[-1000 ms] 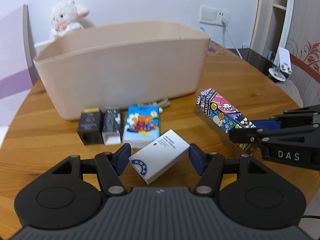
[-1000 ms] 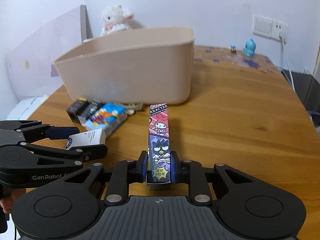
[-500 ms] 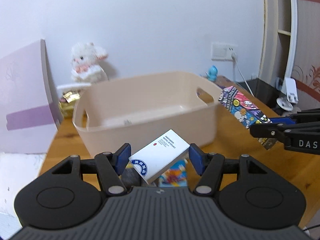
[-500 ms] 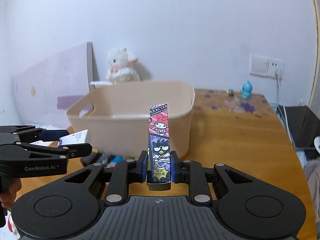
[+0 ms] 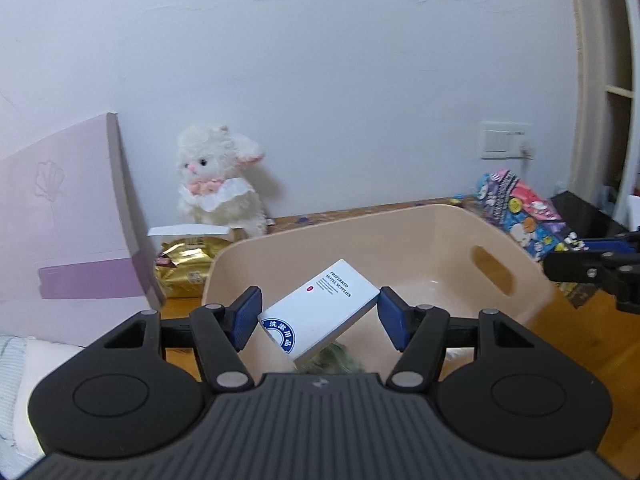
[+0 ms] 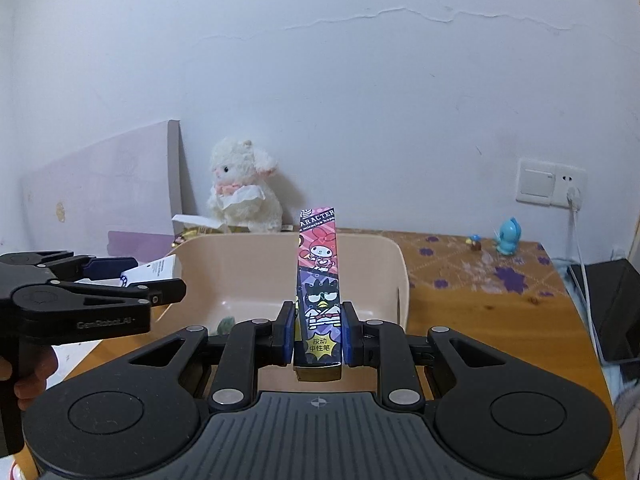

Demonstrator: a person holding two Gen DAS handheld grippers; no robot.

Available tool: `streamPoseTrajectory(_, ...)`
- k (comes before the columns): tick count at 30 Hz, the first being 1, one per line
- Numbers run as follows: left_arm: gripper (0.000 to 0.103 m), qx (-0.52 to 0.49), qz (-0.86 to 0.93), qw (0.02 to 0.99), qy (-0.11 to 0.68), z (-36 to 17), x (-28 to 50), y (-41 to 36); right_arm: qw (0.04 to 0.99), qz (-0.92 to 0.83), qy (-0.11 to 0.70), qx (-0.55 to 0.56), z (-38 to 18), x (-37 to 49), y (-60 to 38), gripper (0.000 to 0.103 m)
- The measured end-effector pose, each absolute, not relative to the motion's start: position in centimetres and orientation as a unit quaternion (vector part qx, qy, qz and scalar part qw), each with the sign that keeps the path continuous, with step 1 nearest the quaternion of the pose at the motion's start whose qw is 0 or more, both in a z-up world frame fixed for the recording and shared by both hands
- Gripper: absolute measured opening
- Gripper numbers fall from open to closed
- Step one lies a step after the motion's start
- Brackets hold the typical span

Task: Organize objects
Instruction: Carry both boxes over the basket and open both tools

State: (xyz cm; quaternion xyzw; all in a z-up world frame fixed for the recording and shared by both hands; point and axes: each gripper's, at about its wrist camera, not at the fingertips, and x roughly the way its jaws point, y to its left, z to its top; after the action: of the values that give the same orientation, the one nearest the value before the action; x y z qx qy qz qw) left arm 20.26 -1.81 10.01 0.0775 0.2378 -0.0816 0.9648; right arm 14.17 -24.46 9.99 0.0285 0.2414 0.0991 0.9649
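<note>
My left gripper (image 5: 318,318) is shut on a white box (image 5: 320,314) with a blue round logo and holds it tilted above the near rim of the beige tub (image 5: 516,256). My right gripper (image 6: 317,338) is shut on a long cartoon-printed box (image 6: 320,280) and holds it above the tub (image 6: 396,264). That box also shows in the left wrist view (image 5: 520,216) at the right, over the tub's right end. The left gripper and white box (image 6: 154,270) appear at the left of the right wrist view. Something greenish (image 5: 332,362) lies on the tub floor.
A white plush lamb (image 5: 220,184) sits against the wall behind the tub. A gold packet (image 5: 184,268) and a pink board (image 5: 68,216) stand to the left. A small blue figure (image 6: 508,236) stands on the wooden table (image 6: 480,300) at the right, near a wall socket (image 6: 550,182).
Both grippers have lifted their boxes off the table and carried them up over the tub. The other small boxes in front of the tub have dropped out of view.
</note>
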Motion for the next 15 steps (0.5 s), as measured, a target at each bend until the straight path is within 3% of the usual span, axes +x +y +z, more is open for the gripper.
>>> streamPoseTrajectory(15, 0.065, 0.110, -0.075, 0.933, 0.336, 5.6, 28.0, -3.7, 0.950, 0.067, 0.304, 0.008, 7.7, 22.3, -22.3, 0.021)
